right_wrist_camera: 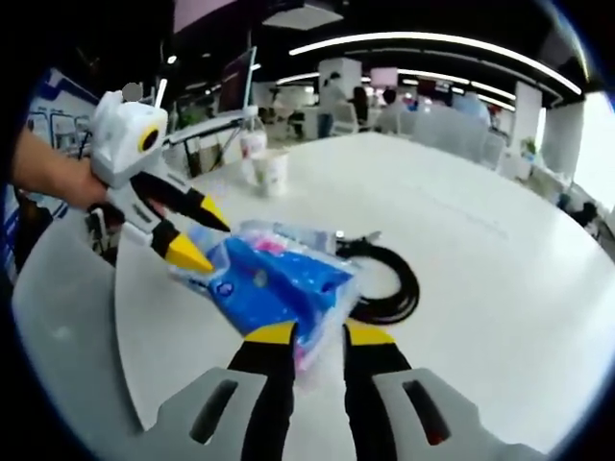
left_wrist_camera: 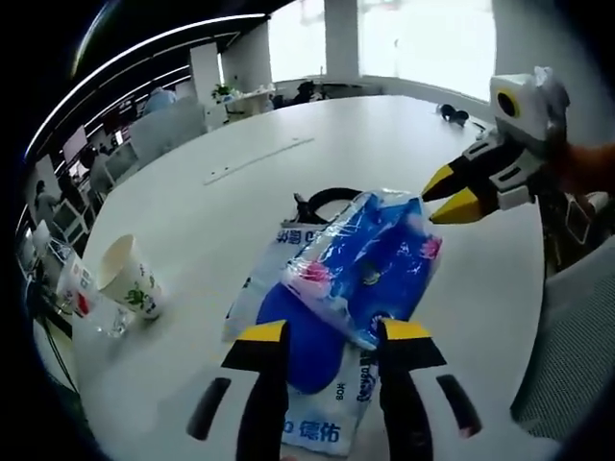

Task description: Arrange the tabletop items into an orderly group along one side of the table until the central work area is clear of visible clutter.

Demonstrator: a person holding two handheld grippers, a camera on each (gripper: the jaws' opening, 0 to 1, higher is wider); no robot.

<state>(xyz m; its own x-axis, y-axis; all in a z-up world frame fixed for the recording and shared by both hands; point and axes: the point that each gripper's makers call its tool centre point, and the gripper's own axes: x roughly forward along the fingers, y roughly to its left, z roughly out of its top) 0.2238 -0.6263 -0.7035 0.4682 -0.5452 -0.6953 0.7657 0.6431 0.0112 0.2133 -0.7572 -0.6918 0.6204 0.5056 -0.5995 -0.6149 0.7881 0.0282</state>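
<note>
- At centre of the left gripper view lay the blue tissue pack (left_wrist_camera: 370,259), directly ahead of the left tongs (left_wrist_camera: 332,331), its long axis running from lower left to upper right of the frame.
- Left tongs were open, yellow tips straddling the pack's near end; could not tell whether they touched the wrapper.
- Under the pack sat a white bag with blue print (left_wrist_camera: 317,427), flat on the table (left_wrist_camera: 461,317).
- Right tongs (left_wrist_camera: 450,193) came in from the upper right of the same view, jaws slightly parted, tips at the pack's far corner; contact not confirmed.
- In the right gripper view the right tongs (right_wrist_camera: 320,333) were open, with the pack (right_wrist_camera: 274,283) between the tips; the left tongs (right_wrist_camera: 199,232) stood at the pack's left end.
- Black cable coil (right_wrist_camera: 389,283) lay touching or just beside the pack, centre right of the right gripper view.
- Paper cup (left_wrist_camera: 132,279) and a glass (left_wrist_camera: 82,298) stood well apart at the left edge of the left gripper view.
- Judgement: both tongs were equally close, one per end, so a two-ended lift along the long axis looked like the next move. Loose wrapper could slip.
</note>
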